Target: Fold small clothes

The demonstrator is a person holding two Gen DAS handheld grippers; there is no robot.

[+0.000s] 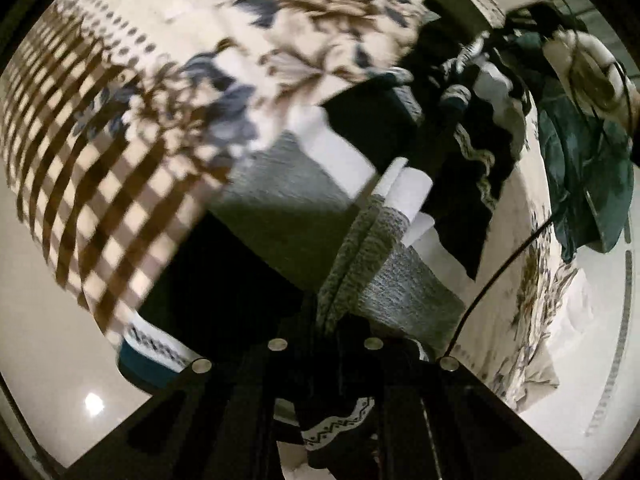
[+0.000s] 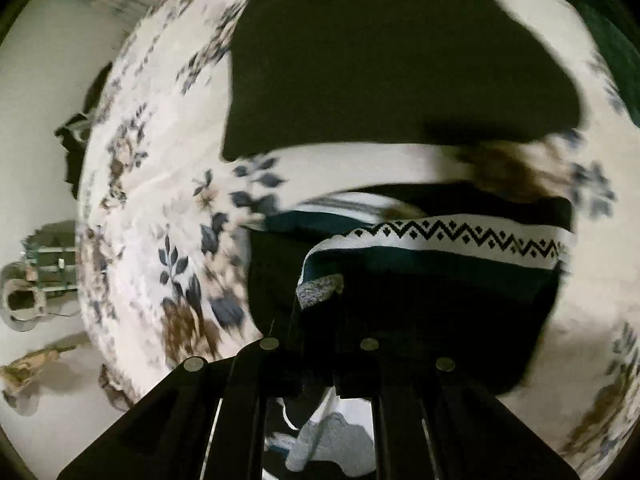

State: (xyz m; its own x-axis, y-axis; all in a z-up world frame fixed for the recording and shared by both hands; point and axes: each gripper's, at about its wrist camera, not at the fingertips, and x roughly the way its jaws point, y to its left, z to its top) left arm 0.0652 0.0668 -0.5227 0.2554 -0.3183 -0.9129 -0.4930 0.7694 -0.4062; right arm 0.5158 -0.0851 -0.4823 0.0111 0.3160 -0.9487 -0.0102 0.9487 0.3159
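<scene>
**Both grippers carry a knit garment over the floral bed**

The garment (image 1: 360, 248), a small knit piece in grey, white, black and teal with a zigzag band (image 2: 460, 236), hangs between the 2 grippers above a floral bedspread (image 1: 180, 20). In the left wrist view the left gripper (image 1: 328, 344) has its jaws pinched nearly together on a bunched grey fold, and the cloth stretches away from it. In the right wrist view the right gripper (image 2: 320, 364) is likewise clamped narrow on a dark edge near the band. Holding 2 points at once likely keeps the piece spread, so it can be laid flat or doubled over. Both views are blurred.

A dark cloth (image 2: 380, 60) lies flat on the bedspread beyond the garment, probably folded. A teal garment (image 1: 580, 160) sits near the bed's edge, well apart, probably waiting.
</scene>
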